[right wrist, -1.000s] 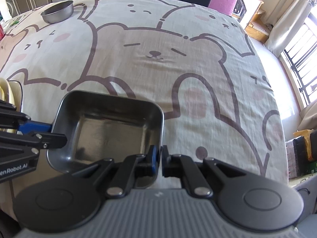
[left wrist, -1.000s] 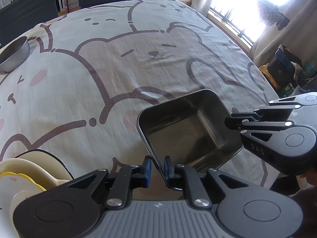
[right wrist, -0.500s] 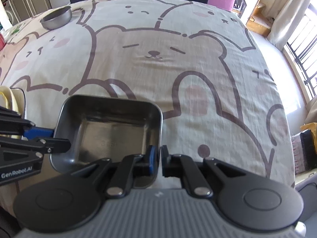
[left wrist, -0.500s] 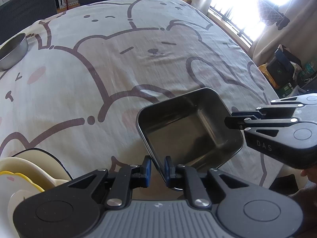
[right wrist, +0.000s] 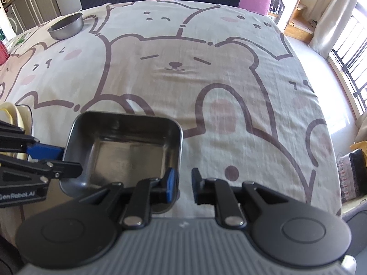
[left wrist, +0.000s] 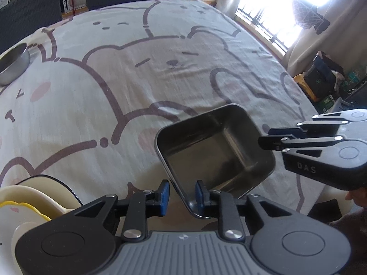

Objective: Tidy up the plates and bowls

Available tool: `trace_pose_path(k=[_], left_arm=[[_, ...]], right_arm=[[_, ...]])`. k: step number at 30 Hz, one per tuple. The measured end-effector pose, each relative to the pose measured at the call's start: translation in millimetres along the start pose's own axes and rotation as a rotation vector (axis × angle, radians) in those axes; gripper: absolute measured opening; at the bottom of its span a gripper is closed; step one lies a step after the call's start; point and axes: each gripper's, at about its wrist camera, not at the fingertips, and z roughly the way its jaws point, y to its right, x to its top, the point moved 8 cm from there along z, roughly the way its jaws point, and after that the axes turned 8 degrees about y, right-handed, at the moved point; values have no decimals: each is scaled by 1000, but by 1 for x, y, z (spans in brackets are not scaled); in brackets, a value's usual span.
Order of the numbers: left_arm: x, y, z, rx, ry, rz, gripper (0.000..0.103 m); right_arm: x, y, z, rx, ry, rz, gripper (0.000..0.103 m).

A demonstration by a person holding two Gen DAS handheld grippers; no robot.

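We found the tray (left wrist: 215, 158) set down on the cloth (left wrist: 137, 80), rims between both jaws. The left gripper (left wrist: 181, 194) and right gripper (right wrist: 183, 184) had just been opening, pads clear of the rim. The bowl (right wrist: 66, 26) far beyond the tray remained unsorted; plates (left wrist: 27, 197) sat left of it.

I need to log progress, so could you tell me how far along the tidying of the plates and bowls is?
Done: the square steel tray sits on the bear-print cloth.

In hand: the left gripper and right gripper have just been opening, each with the tray's rim between its fingers, the pads apart from it.

Left: the round steel bowl stands alone at the far corner, away from the cream dishes.
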Motion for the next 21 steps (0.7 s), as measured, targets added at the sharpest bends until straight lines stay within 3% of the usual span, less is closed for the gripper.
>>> trace_pose_path(k=[10, 21], left_arm=[[6, -3, -13, 8, 20, 20, 11], [2, -4, -7, 12, 0, 38, 11]], right_arm=[[0, 0, -3, 18, -3, 3, 17], [-3, 0, 2, 13, -30, -11, 14]])
